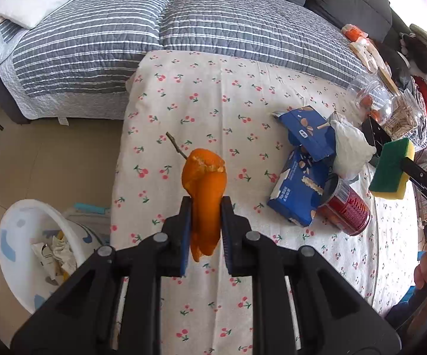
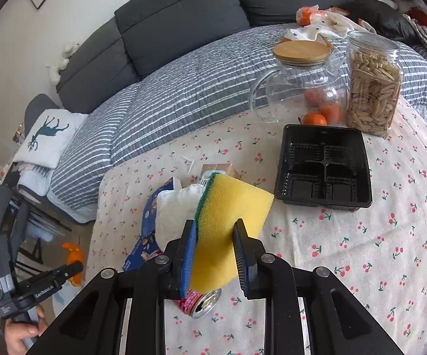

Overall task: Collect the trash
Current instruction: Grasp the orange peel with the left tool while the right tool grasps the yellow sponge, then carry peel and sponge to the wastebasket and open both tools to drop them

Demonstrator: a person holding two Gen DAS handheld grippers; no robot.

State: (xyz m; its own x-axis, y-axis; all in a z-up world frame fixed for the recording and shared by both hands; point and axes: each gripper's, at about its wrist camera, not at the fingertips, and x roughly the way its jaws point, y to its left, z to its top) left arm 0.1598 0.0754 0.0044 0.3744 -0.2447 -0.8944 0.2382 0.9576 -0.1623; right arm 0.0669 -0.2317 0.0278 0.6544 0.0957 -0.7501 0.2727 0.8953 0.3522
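Observation:
My left gripper (image 1: pixel 206 210) is shut on an orange peel (image 1: pixel 204 177) with a thin stem, held above the cherry-print tablecloth (image 1: pixel 213 103). My right gripper (image 2: pixel 215 236) is shut on a yellow and green sponge (image 2: pixel 231 204), also seen at the right of the left wrist view (image 1: pixel 391 168). Trash lies on the table: two blue snack boxes (image 1: pixel 305 136), a crumpled white tissue (image 1: pixel 349 148) and a red can (image 1: pixel 346 204) on its side. A white bin (image 1: pixel 33 251) with paper scraps stands on the floor at the left.
A black plastic tray (image 2: pixel 323 165), a glass jug (image 2: pixel 299 88) with a wooden lid, a jar of seeds (image 2: pixel 373 82) and tangerines (image 2: pixel 314 118) stand at the table's far right. A striped sofa (image 1: pixel 154 29) lies behind the table.

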